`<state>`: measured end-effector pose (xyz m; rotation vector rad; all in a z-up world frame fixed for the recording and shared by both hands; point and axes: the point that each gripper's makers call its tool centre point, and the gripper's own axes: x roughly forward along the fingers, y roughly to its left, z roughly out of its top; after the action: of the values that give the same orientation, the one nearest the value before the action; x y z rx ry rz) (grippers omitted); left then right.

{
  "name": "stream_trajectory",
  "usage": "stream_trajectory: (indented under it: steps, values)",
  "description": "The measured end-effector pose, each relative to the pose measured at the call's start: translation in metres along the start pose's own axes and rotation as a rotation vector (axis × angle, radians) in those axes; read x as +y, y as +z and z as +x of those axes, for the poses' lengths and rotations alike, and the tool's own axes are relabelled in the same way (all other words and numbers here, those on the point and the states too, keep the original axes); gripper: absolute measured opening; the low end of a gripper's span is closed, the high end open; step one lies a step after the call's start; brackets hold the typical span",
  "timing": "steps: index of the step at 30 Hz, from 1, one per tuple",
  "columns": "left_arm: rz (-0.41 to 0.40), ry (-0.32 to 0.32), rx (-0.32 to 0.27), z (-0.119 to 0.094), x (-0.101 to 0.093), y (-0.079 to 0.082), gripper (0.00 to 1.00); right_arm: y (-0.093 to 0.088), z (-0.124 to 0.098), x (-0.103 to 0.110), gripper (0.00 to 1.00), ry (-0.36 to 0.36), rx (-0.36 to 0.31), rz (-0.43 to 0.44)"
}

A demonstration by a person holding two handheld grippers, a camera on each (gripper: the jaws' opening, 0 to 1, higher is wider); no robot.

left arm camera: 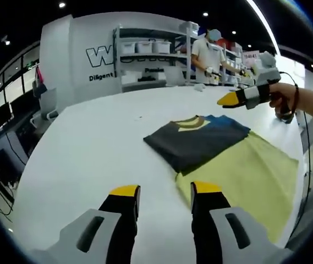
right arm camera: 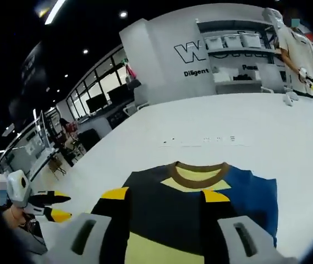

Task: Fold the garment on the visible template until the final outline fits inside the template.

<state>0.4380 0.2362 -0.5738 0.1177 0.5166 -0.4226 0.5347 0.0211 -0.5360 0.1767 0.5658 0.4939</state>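
Observation:
The garment (left arm camera: 195, 140) lies folded on the white table, dark grey with a blue part and a yellow-brown collar. Part of it rests on the yellow-green template (left arm camera: 250, 176), which spreads toward me and to the right; its dark left edge overhangs the template. My left gripper (left arm camera: 165, 190) hovers over bare table short of the garment, open and holding nothing. My right gripper (left arm camera: 230, 100), held by a hand, hangs in the air above the far right of the garment. In the right gripper view the garment (right arm camera: 195, 203) lies beyond my open right gripper (right arm camera: 164, 194), and the left gripper (right arm camera: 57, 205) shows at the left, open.
The white table (left arm camera: 90, 148) stretches wide to the left and far side. Behind it stand shelves (left arm camera: 145, 55) with white bins and a person (left arm camera: 208, 55) at another bench. A cable (left arm camera: 302, 126) trails near the table's right edge.

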Motion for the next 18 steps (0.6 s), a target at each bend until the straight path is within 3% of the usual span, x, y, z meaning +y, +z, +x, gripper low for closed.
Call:
stream_trajectory:
  steps: [6,18]
  values:
    - [-0.043,-0.001,0.009,0.011,0.003,-0.002,0.41,0.005,0.024,0.021,0.48,0.056,0.035,-0.034]
    - [-0.040,-0.059,0.024,0.047,-0.015,-0.006,0.40,-0.012,0.086,0.066,0.48,0.168,0.153,-0.109]
